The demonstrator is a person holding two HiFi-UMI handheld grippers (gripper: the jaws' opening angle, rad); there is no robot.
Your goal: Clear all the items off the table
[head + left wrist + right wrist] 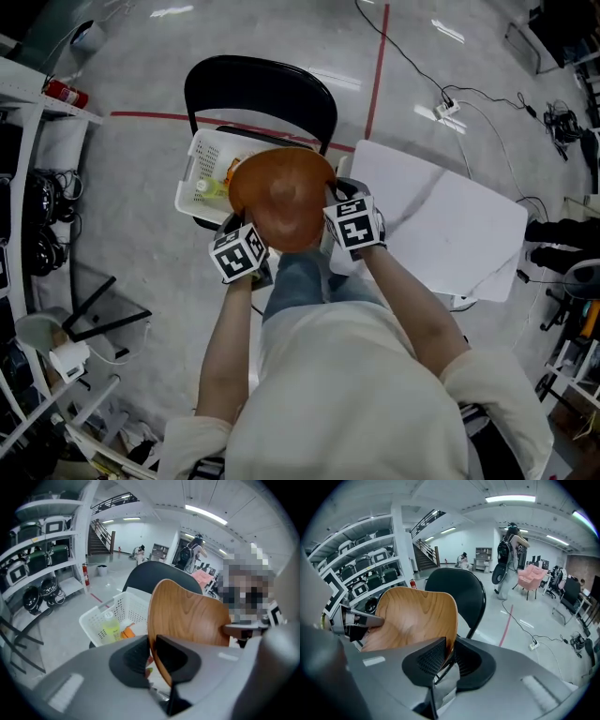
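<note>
The left gripper (151, 641) and the right gripper (450, 646) each pinch one edge of the wooden bowl (281, 197) between them — the white basket (192, 167) sits just ahead, partly under it.

Cream top (347, 394), blue jeans (300, 281)
Loose sleeves (497, 384) pushed up. Left gripper (151, 648) and right gripper (449, 658): grey shells, black ribbed jaws, each with a white cube (237, 253) bearing black square markers.

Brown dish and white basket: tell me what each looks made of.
The brown dish looks like wood with a smooth satin finish: grain lines run across it. The white basket is probably moulded plastic, matte: its walls are a regular grid of small holes.
</note>
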